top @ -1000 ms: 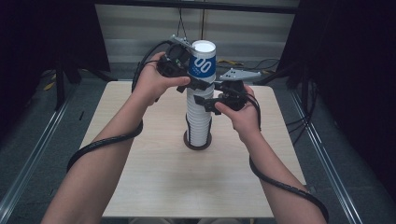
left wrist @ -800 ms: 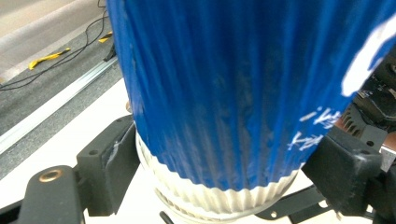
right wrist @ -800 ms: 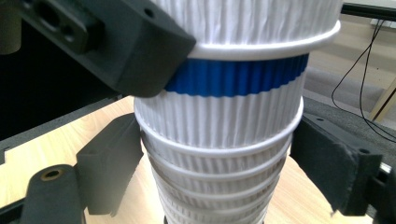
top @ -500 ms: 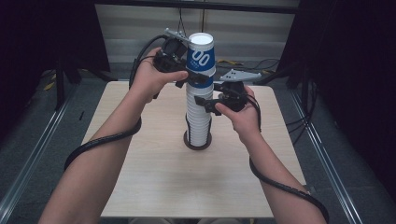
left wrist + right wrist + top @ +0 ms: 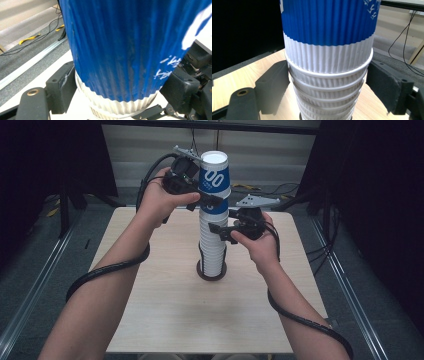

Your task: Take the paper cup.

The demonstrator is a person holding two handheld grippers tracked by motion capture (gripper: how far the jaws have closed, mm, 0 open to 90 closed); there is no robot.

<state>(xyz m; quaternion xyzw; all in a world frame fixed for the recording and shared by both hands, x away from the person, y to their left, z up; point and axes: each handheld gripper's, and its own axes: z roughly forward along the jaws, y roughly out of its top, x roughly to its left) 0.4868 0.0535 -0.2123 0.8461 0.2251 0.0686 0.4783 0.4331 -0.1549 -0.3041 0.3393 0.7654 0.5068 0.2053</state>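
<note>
Both grippers are chunky black plastic: the left gripper (image 5: 207, 200) and right gripper (image 5: 220, 231) have brass-coloured screws behind blocky finger pads (image 5: 274, 85), grey triangular top plates, thick black cables, bare forearms.

Under your left tongs (image 5: 212, 200) and right tongs (image 5: 220, 231) you have a pale wooden table (image 5: 165, 320), which stands on a grey floor (image 5: 345, 270). Out past your left tongs a metal floor rail (image 5: 30, 305) runs along the table's side, with a strip of yellow tape (image 5: 28, 38) beyond it. Behind both tongs, loose black cables (image 5: 280, 187) lie on the floor, and a black curtain (image 5: 380, 195) hangs well off to the side of your right tongs.
</note>
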